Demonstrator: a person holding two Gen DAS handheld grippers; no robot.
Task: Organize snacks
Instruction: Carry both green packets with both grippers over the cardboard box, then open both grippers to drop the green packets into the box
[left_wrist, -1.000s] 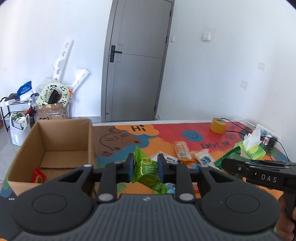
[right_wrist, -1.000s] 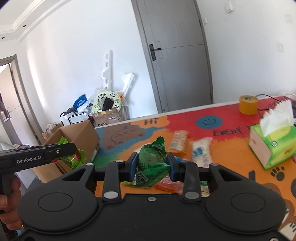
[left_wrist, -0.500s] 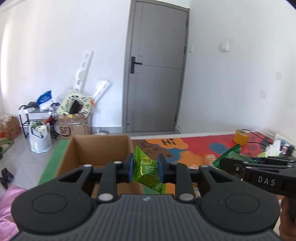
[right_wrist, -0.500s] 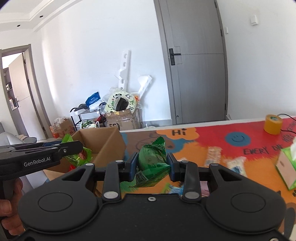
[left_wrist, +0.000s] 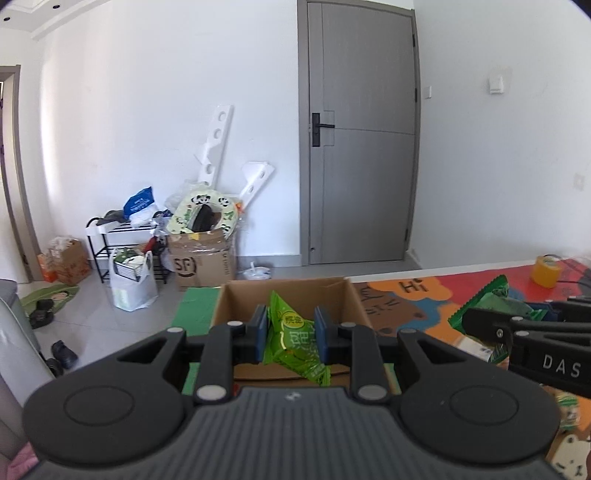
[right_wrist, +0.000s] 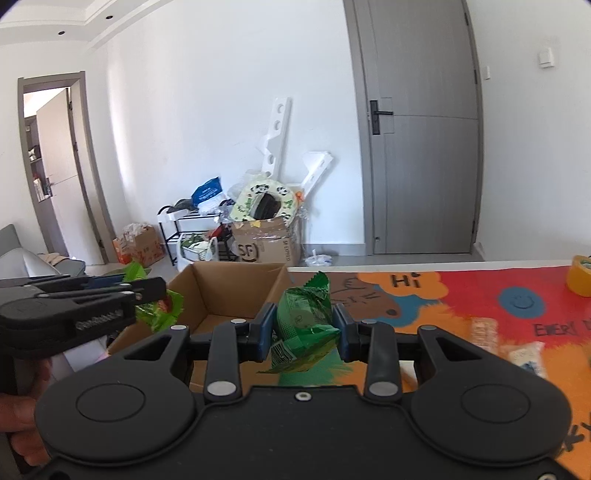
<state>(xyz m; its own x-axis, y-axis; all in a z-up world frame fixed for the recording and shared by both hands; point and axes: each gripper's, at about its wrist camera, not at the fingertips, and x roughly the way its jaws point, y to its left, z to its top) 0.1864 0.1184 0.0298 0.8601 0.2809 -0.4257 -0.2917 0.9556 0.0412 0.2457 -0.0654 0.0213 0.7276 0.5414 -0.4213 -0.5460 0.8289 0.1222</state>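
Both grippers are carrying snacks toward the open cardboard box (left_wrist: 284, 291): the left gripper (left_wrist: 290, 334), clamping a light-green packet (left_wrist: 295, 339), is lining up directly before its opening, while the right gripper (right_wrist: 304, 328), pinching a dark-green packet (right_wrist: 304, 317), is sitting off to the box's right.

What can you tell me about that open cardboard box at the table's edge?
The cardboard box is plain brown corrugated card, open-topped, upright at the end of the colourful mat. Its inside looks mostly bare from here, its floor only partly visible. Nothing grips it; both snack-holding grippers hover near its opening.
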